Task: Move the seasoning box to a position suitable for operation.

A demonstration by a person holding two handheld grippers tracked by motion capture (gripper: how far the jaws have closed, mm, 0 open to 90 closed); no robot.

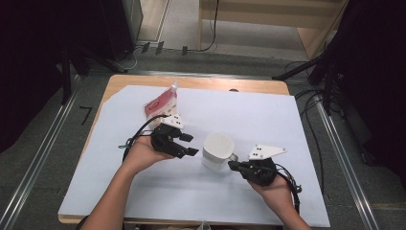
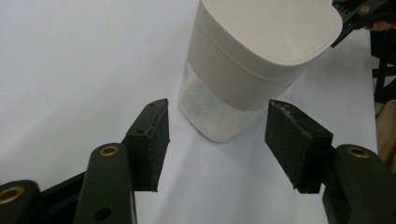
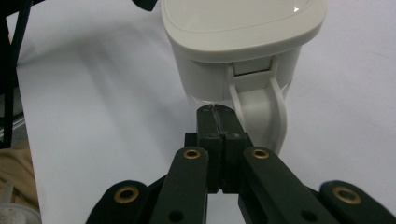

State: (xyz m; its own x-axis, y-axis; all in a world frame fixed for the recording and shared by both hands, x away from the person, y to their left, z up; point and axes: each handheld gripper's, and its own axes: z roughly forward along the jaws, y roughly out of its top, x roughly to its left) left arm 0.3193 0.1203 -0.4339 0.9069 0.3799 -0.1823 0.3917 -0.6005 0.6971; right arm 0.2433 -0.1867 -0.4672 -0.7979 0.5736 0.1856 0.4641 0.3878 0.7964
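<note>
The white jug [image 1: 218, 151] stands upright mid-desk on the pale sheet [image 1: 143, 191], between my claws, with bare sheet all round it and the desk's [image 1: 119, 82] wooden edge far off. My left claw [image 1: 187, 144] hangs just beside the jug with its jaws apart, nothing between them. My right claw [image 1: 232, 165] is pressed shut on nothing, its tips at the jug's handle [image 3: 261, 116]; whether they touch it I cannot tell. The left claw view shows the jug's clear lower wall. A red pouch [image 1: 161, 104] lies at the far left.
</note>
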